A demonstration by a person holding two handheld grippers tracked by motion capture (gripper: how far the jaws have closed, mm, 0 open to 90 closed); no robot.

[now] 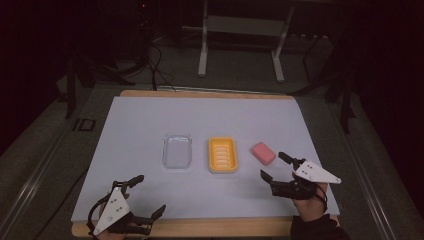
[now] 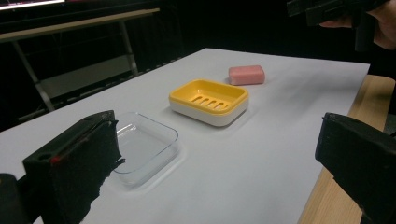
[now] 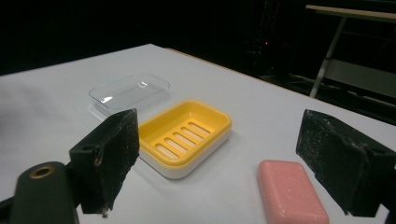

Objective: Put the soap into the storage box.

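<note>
A yellow slotted soap dish (image 1: pixel 222 155) (image 2: pixel 208 101) (image 3: pixel 186 136) sits at the middle of the white table cover. To its left lies a clear plastic lid (image 1: pixel 177 150) (image 2: pixel 140 147) (image 3: pixel 129 92). A pink soap bar (image 1: pixel 263 153) (image 2: pixel 246 74) (image 3: pixel 292 198) rests to the dish's right. My right gripper (image 1: pixel 276 165) (image 3: pixel 233 168) hovers open just in front of the soap bar, nothing between its jaws. At the near left edge my left gripper (image 1: pixel 148 195) (image 2: pixel 215 163) is open and holds nothing. The other hand's gripper (image 2: pixel 327 9) appears at the top right of the left gripper view.
The white cover (image 1: pixel 150 120) lies on a wooden table whose edge (image 1: pixel 200 227) shows at the front. Behind the table stands a metal frame (image 1: pixel 240 40) with cables on the dark floor. Bare cover surrounds the three objects.
</note>
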